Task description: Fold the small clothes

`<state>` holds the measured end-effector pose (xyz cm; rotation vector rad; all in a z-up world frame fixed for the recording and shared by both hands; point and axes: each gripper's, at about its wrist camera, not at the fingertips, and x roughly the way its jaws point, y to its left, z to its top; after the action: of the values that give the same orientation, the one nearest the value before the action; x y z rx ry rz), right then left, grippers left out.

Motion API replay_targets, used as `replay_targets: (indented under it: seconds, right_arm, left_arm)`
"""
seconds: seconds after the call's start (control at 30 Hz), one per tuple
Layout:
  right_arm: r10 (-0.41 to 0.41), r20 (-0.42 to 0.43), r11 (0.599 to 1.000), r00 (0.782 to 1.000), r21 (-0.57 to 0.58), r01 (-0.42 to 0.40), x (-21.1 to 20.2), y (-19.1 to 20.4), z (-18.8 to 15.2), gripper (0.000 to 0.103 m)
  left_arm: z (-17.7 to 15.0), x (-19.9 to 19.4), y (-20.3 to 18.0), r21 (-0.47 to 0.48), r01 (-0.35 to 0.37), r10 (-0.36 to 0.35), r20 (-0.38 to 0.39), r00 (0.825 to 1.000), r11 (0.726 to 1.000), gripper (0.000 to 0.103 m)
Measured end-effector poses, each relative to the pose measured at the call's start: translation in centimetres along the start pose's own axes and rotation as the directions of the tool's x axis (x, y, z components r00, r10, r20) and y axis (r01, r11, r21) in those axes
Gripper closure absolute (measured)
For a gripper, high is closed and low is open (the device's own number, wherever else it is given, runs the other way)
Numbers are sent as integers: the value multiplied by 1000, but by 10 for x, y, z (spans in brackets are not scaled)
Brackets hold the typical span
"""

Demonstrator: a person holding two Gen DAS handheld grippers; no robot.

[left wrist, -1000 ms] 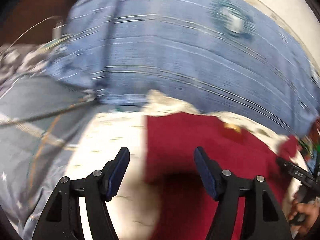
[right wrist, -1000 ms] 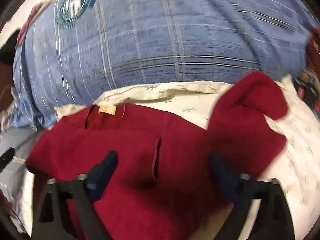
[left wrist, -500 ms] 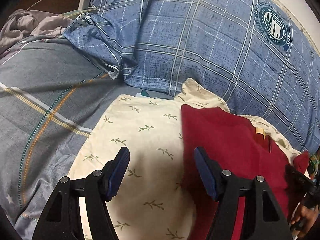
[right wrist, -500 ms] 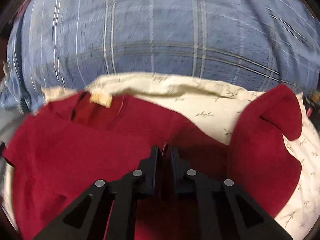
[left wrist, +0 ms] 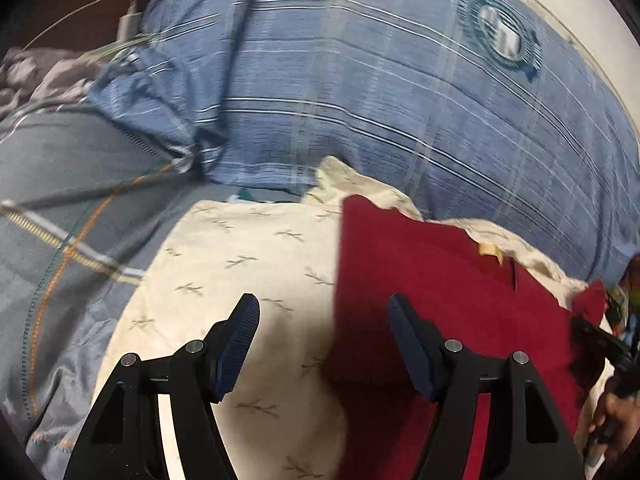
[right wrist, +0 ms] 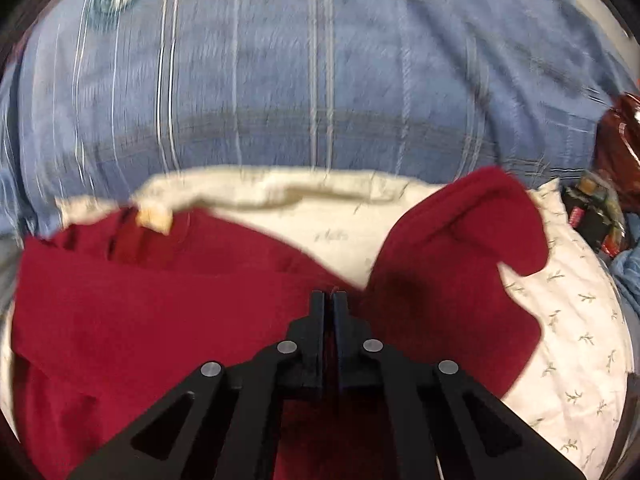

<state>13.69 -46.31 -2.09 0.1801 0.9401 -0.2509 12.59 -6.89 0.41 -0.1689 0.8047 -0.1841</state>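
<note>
Red knit, left wrist view: the red garment (left wrist: 440, 300) lies flat on a cream leaf-print pillow (left wrist: 248, 272), ahead and to the right of the left gripper (left wrist: 322, 344); its straight left edge runs away from the camera, almost in line with the right-hand finger.
Left fingers: spread wide, holding nothing; the left pad (left wrist: 236, 344) hangs over bare cream cloth, the right one over the red hem.
Long axis: from the near hem to the collar with its tan label (left wrist: 489, 249), pointing away toward the blue plaid pillow (left wrist: 400, 100).
Only here: the grey striped bedcover (left wrist: 60, 208) to the left, a white charger and cable (left wrist: 128, 24) at the far top, and a hand on the other tool at the right edge (left wrist: 616, 412).
Red knit, right wrist view: the right gripper (right wrist: 328, 300) is closed tight, and a fold of the garment (right wrist: 160, 312) seems pinched between the jaws near the armpit; blur keeps me from being certain.
Sleeve: the right sleeve (right wrist: 472, 240) stands humped and curled just right of the fingertips, its cuff toward the pillow's far edge.
Nearer arm: the right, judged already on the cloth; the left is beside its edge only.
Only here: the sleeve's shape, the collar label (right wrist: 154, 216) at far left, and dark clutter (right wrist: 600, 216) past the pillow's right corner.
Coming move, as a judgement: the sleeve side would be carried leftward across the body, so the fold line follows the hem-to-collar axis.
</note>
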Motion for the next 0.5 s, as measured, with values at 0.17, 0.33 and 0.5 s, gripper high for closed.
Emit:
replay_targets:
  seconds: [0.17, 0.33, 0.5]
  right_arm:
    - [147, 86, 988, 985, -49, -144, -41, 32, 5, 45]
    - [402, 3, 898, 915, -194, -394, -42, 123, 18, 45]
    - [418, -101, 852, 903, -300, -429, 3, 217, 25, 59]
  left_arm:
    - [-10, 25, -9, 70, -76, 80, -63, 995, 995, 37]
    - [-10, 34, -2, 50, -109, 113, -79, 990, 993, 32]
    - [-9, 41, 4, 33, -102, 105, -98, 990, 994, 28]
